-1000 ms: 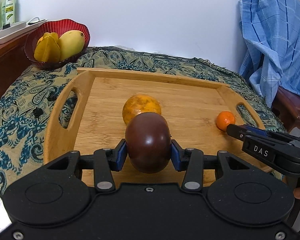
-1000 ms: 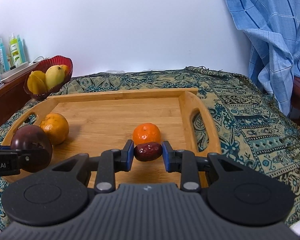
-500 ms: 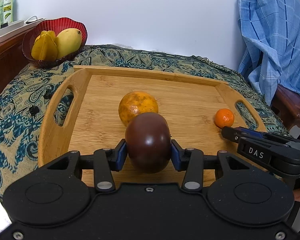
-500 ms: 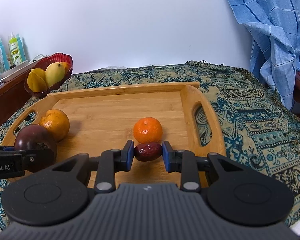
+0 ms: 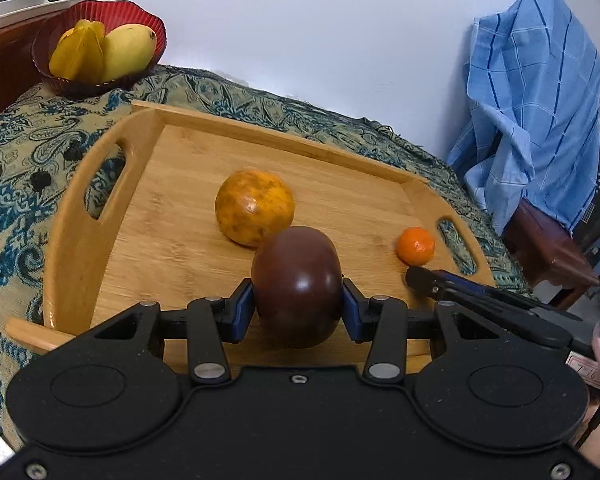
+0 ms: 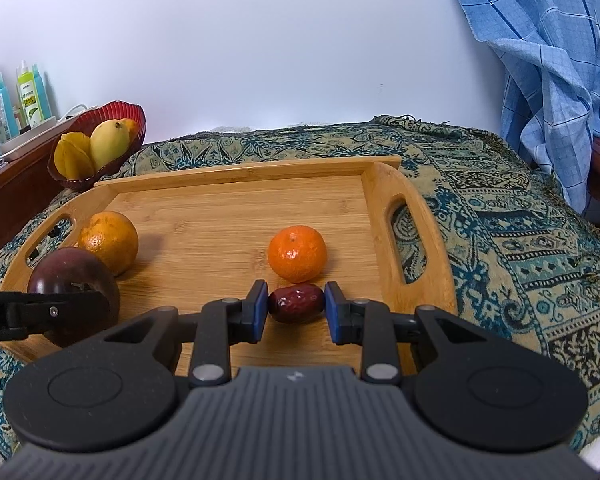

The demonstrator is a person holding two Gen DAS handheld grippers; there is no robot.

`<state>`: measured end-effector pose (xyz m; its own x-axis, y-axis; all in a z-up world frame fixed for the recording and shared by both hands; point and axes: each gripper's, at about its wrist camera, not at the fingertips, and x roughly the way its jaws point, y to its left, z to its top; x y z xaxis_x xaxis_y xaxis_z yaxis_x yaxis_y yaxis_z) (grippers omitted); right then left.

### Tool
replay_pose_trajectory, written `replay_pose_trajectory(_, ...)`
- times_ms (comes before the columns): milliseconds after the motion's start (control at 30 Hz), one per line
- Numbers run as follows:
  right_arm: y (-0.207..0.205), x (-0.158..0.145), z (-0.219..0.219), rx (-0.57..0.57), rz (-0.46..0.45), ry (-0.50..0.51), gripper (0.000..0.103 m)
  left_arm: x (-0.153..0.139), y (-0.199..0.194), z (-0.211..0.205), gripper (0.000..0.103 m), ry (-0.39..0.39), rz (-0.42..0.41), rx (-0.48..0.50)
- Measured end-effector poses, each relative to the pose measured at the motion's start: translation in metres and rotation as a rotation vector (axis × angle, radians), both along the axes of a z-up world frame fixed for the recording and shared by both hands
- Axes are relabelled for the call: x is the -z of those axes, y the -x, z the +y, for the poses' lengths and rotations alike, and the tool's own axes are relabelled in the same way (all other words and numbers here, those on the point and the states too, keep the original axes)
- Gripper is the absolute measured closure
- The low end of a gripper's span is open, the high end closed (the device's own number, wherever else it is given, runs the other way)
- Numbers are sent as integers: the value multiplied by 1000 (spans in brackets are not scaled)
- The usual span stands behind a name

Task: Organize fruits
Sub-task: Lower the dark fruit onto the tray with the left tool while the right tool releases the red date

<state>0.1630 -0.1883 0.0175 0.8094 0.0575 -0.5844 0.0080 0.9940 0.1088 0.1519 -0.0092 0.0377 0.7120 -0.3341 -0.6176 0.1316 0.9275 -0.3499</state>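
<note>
A dark purple passion fruit sits between the blue pads of my left gripper, which is shut on it over the near part of the wooden tray. Just beyond it on the tray lies a speckled orange. My right gripper is shut on a small red date, close in front of a small mandarin at the tray's right side. The right wrist view also shows the passion fruit and the orange at the left.
A red bowl with a mango and starfruit stands at the back left on the patterned cloth. A blue checked cloth hangs over a wooden chair at the right. Bottles line a shelf at the far left.
The left wrist view has rolled, so the tray now looks tilted. The passion fruit and the date stay gripped; the right gripper has held still.
</note>
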Motion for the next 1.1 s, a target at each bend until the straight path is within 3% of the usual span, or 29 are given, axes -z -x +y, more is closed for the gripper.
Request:
replay_pose_trajectory(167, 1, -1, -1, 2, -1, 1, 67, -3, 1, -5, 59, -69, -32, -8)
replay_pose_trajectory(600, 4, 0, -1, 3, -5, 8, 67, -10, 13, -13, 38, -269, -152, -37)
replay_pose_trajectory(1100, 8, 0, -3, -4, -6, 1, 56, -10, 18, -13, 29, -296, -158, -49)
